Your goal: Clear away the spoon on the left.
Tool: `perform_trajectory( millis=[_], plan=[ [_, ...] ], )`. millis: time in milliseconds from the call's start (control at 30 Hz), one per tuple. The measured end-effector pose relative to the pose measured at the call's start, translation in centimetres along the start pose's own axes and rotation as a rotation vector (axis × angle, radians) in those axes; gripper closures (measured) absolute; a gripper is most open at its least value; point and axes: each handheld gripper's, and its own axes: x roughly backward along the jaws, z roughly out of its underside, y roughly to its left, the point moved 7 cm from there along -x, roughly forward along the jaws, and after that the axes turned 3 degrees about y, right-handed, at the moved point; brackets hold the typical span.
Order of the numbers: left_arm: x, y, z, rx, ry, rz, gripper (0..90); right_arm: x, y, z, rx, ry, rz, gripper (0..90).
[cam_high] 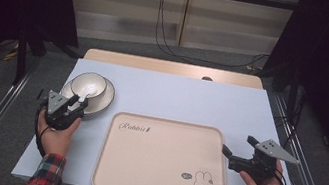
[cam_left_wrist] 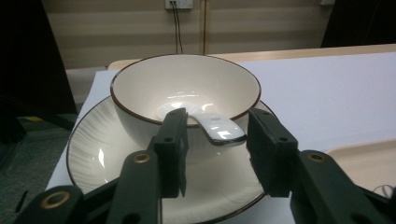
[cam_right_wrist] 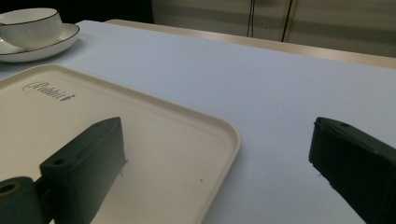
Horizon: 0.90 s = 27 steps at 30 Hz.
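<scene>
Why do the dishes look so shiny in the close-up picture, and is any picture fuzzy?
Left gripper view: bright glare on the spoon handle and inside the bowl. Right gripper view: the near black tool jaws look soft, the tray sharper. High view: evenly lit table, dark surroundings.

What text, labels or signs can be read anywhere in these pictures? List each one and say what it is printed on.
"Rabbit": dark cursive script on the beige tray, near its far left corner, followed by a small dark mark too small to make out.
Small speech bubble beside the rabbit drawing on the tray: its content is too small to read.
Bowl, plate, spoon and both grippers: no readable text.
</scene>
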Motion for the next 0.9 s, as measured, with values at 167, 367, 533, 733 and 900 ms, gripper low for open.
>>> perform_trajectory(
  millis=[167, 367, 533, 733, 900],
  plan=[
    [0.05, 0.18, 0.10, 0.034, 0.002, 0.007, 65.0, -0.11, 0.13, 0.21, 0.002, 0.013, -0.006, 3.3],
    [0.12, 0.34, 0.03, 0.040, -0.010, 0.009, 69.9, -0.24, 0.38, 0.29, 0.008, 0.021, -0.019, 3.5],
    [0.28, 0.57, -0.05, 0.055, -0.014, 0.006, 73.7, -0.28, 0.47, 0.30, 0.011, 0.021, -0.024, 3.8],
    [0.21, 0.57, -0.26, 0.059, -0.022, 0.011, 76.9, -0.24, 0.45, 0.29, 0.012, 0.021, -0.026, 3.9],
    [0.20, 0.36, -0.41, 0.055, -0.018, 0.027, 81.3, -0.18, 0.40, 0.24, 0.007, 0.016, -0.020, 4.3]
  ],
)
